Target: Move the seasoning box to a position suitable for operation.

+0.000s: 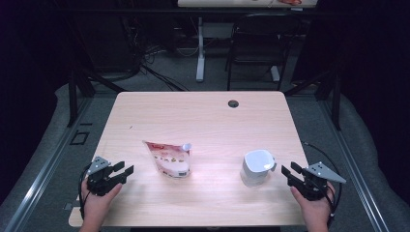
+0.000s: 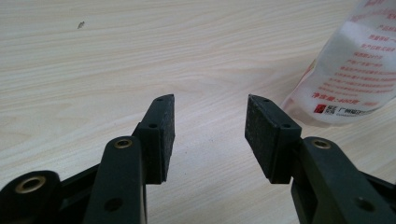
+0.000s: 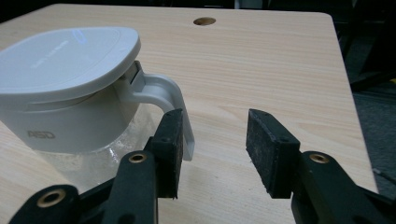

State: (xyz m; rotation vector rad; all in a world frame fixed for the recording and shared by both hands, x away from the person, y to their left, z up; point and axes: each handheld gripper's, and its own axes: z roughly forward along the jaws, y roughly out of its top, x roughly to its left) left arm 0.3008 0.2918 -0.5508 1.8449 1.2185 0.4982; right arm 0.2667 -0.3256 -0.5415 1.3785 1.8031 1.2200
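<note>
Pouch (image 1: pixel 169 158) and jug (image 1: pixel 256 167) lay on the pale wooden counter (image 1: pixel 203 116), each near one of the person's two grippers. At the far left of the high view, the left gripper (image 1: pixel 126 170) rested low over the counter's near-left corner, held in the person's left hand (image 1: pixel 99 200). Its fingers (image 2: pixel 161 135) stood apart with bare wood between them and gripped nothing. The pouch, a white refill bag with red print and a small spout cap at its upper right corner, stood just to the right of that gripper; in the left gripper view its lower edge (image 2: pixel 348 74) showed beyond the right-hand finger, apart from it.

Further right, past a bare stretch of counter, sat the jug, white with a clear lower body, a flat grey-white lid (image 3: pixel 65 56) and a handle (image 3: pixel 163 100) turned toward the right gripper (image 1: pixel 287 171). That gripper, held in the right hand (image 1: pixel 314 208) at the counter's near-right edge, had its fingers (image 3: pixel 271 149) spread wide and empty. The handle lay just beyond the left-hand finger; whether they touched I could not tell.
</note>
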